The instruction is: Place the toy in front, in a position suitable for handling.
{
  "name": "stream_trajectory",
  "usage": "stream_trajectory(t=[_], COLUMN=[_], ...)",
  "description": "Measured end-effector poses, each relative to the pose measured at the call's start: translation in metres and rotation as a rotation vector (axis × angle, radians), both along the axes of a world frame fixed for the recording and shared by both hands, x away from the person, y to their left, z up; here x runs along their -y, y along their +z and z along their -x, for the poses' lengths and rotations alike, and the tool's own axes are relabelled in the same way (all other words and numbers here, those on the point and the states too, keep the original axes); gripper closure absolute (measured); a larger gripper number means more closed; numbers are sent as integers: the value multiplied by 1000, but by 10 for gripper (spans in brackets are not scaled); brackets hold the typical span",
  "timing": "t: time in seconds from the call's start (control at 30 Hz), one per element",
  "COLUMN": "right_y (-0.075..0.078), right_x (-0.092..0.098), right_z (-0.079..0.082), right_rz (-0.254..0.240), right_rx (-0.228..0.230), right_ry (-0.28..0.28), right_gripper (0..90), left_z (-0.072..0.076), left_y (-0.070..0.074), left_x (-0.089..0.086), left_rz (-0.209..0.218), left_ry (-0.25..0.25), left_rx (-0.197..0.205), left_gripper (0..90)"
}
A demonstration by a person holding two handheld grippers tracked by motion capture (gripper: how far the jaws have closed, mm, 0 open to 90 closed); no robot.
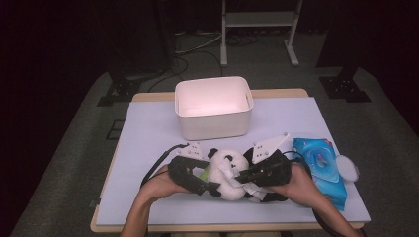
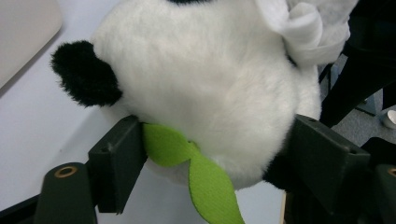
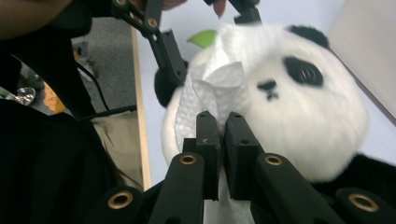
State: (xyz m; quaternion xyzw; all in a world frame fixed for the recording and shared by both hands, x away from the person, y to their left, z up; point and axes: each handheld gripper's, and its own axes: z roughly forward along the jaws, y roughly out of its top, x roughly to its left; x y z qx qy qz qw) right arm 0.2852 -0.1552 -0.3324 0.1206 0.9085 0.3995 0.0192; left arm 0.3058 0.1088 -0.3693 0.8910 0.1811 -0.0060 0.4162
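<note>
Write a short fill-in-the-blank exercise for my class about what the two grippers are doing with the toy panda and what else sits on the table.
1. The left gripper holds the panda by its ____.
2. The right gripper is shut on a white ____ pressed against the panda's face.
3. The strip hanging under the panda's head, the leaf, is coloured ____.
4. Beyond the panda on the table stands an empty white ____.

Missing words: head; wipe; green; bin

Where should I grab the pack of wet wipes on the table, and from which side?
Take the wet wipes pack across its narrow width, coming from above near its far end: it lies flat and long, and the right gripper crowds its near end.
</note>
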Motion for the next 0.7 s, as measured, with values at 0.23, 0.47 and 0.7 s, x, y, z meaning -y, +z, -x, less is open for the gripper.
stream_trajectory(t=[0.23, 0.47, 0.7], right_y=[-12, -17, -16], right_x=[13, 29, 40], right_z=[0, 5, 6], right_rz=[0, 17, 17], right_rx=[-3, 13, 6], right_ry=[-36, -75, -95], right_gripper=[851, 852, 852], left_z=[-1, 2, 1], left_y=[-2, 2, 2], left_x=[0, 3, 3], left_rz=[0, 22, 47], left_ry=[3, -18, -27], left_rx=[-9, 1, 3], left_gripper=[202, 202, 191])
